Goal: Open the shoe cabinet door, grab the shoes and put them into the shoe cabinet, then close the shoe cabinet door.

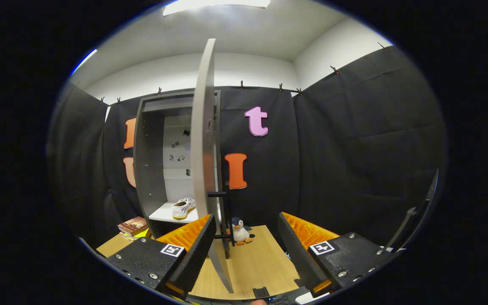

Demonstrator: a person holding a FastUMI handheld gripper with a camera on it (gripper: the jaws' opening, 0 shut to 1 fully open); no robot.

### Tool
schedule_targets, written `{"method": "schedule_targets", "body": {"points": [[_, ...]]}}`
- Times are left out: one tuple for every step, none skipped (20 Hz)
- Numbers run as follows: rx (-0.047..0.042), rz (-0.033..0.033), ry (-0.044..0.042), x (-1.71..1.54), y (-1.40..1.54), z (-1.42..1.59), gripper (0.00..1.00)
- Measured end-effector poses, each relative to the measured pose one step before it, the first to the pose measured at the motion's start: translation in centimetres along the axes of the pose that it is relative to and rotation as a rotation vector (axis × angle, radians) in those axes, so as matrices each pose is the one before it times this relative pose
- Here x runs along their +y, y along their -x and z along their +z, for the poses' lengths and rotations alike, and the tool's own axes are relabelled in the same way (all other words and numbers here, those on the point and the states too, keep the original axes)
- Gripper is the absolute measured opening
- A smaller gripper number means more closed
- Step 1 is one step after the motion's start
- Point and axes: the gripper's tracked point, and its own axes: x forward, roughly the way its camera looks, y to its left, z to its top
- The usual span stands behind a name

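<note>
Claw (246, 250) spread wide, holding nothing. Shoe cabinet door (205, 140) stands ajar, edge-on between the fingers. White shoe (183, 207) on cabinet shelf (163, 214). Penguin toy (239, 231) on desk (256, 258).

Bright overhead light, fisheye-warped edges

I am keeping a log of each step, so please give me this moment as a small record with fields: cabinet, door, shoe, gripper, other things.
cabinet: grey shoe cabinet, standing on the wooden table
door: cabinet door open, seen edge-on, its lower edge between the fingers
shoe: one white shoe on the cabinet's shelf, behind the door
gripper: gripper open, fingers spread, holding nothing
other things: toy penguin beside the door's foot; books on the table by the cabinet's other side
</note>
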Motion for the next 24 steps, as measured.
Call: {"method": "schedule_targets", "body": {"points": [[-0.00226,0.01314,-0.01525,-0.326,-0.811,-0.075,0.93],[0.00346,0.02328,-0.0144,-0.001,-0.731,-0.097,0.93],[0.00087,0.01211,-0.00696,-0.142,-0.743,-0.174,0.93],[0.01053,0.01954,-0.00805,0.136,-0.637,-0.324,0.93],[0.00467,0.01051,-0.00289,-0.053,-0.116,-0.112,0.94],[-0.00158,0.01492,0.00287,0.121,-0.006,0.091,0.94],[-0.00154,0.00899,0.0103,0.041,-0.128,0.142,0.94],[-0.00039,0.00668,0.0102,0.114,-0.155,0.057,0.94],[0.00034,0.01219,0.00601,0.458,-0.39,0.121,0.94],[-0.0004,0.00448,0.00653,0.006,-0.178,0.138,0.94],[0.00023,-0.00044,0.00161,0.126,-0.358,-0.296,0.94],[0.00074,0.0036,-0.00274,0.173,-0.376,-0.226,0.94],[0.00198,0.00386,-0.00604,0.176,-0.402,-0.281,0.94],[0.00262,0.00438,-0.00671,0.16,-0.158,-0.188,0.94],[0.00089,0.00362,-0.00527,0.299,-0.198,-0.187,0.94],[-0.00038,0.00256,-0.00128,0.276,-0.121,-0.026,0.93],[-0.00189,0.00279,0.00181,0.25,-0.11,0.05,0.92],[-0.00212,0.0045,0.00269,0.445,-0.107,0.04,0.92],[0.00068,0.00339,-0.00126,0.431,0.051,-0.015,0.91],[0.00295,0.00776,-0.00246,0.561,0.016,-0.025,0.91],[0.00257,0.01091,-0.00487,0.768,0.016,-0.031,0.91],[0.00401,0.01274,-0.00066,0.861,0.01,-0.072,0.91],[-0.00002,0.01329,0.00464,1.022,-0.244,-0.072,0.91],[-0.00226,0.01217,0.0103,0.933,0.049,0.09,0.91]]}}
